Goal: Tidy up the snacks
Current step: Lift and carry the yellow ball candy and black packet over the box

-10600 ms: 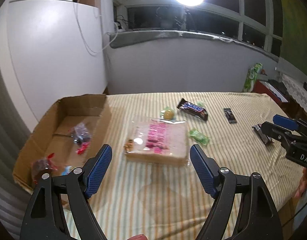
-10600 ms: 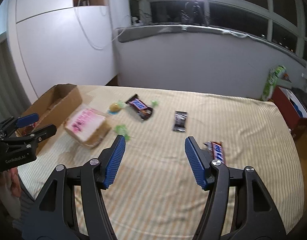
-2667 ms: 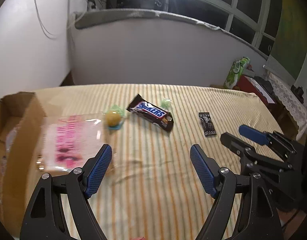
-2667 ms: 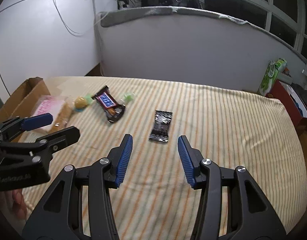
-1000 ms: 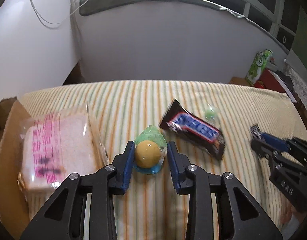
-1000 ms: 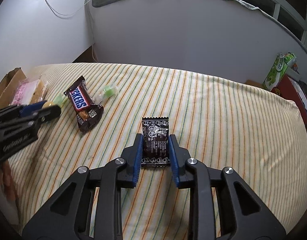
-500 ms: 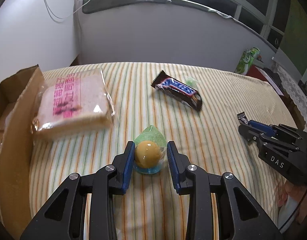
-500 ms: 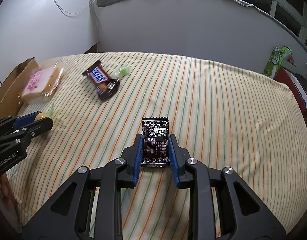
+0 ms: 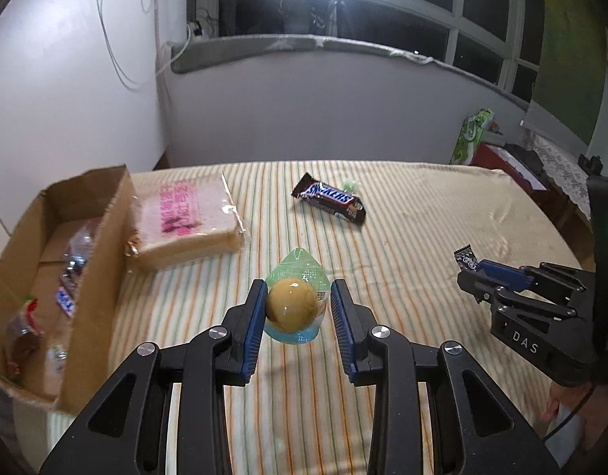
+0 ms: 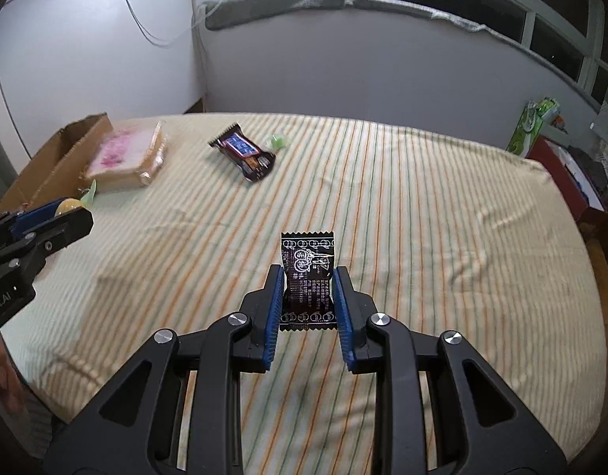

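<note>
Snacks lie on a bed with a striped cloth [image 10: 422,182], and two of them are being held up above it. The left gripper [image 9: 298,312] points forward and a bit down, and its blue ribbed fingers [image 9: 253,324] squeeze a jelly cup [image 9: 295,303]. That cup is clear and shiny, with a round yellow ball inside and a green pointed top. The right gripper [image 10: 308,297] points forward too, and its jaws pinch a black packet [image 10: 307,273]. This packet is flat and thin, with white marks and zigzag ends.

A Snickers bar [image 9: 329,202] lies farther back on the cloth in a shiny brown wrapper. Just behind it sits a small green candy [image 9: 350,186]. A flat pack of bread [image 9: 185,217] in clear plastic with pink print rests right against the box [image 9: 94,277]. That box is brown cardboard, open on top, with a few small wrapped snacks inside. Both grippers are black with shiny round bolts.
</note>
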{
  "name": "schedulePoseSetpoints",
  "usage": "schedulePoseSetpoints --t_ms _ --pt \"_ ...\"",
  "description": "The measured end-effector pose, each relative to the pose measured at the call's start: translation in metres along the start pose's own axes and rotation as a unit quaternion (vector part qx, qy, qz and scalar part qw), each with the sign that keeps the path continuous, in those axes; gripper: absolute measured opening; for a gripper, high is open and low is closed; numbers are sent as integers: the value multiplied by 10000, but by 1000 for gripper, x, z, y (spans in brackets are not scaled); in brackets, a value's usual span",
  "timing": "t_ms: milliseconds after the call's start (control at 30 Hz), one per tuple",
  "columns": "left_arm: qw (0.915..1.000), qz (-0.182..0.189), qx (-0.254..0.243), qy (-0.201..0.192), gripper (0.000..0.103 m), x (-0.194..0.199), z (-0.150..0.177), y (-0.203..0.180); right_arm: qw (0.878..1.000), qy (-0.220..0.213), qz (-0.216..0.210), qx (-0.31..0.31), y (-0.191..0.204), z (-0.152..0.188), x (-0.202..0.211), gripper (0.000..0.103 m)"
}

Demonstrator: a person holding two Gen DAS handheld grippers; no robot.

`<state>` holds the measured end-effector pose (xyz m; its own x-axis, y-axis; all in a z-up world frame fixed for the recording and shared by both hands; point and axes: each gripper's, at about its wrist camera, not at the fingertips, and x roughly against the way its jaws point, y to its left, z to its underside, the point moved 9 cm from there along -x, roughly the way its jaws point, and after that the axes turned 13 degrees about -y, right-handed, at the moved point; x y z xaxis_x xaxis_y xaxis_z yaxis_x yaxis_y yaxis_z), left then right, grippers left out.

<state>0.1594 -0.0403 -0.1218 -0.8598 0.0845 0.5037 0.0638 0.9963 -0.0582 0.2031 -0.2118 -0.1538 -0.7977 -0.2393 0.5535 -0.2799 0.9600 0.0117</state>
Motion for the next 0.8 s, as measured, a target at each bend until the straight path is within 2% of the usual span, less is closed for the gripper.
schedulePoseSetpoints --t_ms 500,800 --pt "9976 19 14 -689 31 72 -27 2 9961 -841 136 219 30 -49 88 26" --pt "9936 -119 80 -1121 31 106 -45 25 9920 -1131 8 560 78 -81 107 26"
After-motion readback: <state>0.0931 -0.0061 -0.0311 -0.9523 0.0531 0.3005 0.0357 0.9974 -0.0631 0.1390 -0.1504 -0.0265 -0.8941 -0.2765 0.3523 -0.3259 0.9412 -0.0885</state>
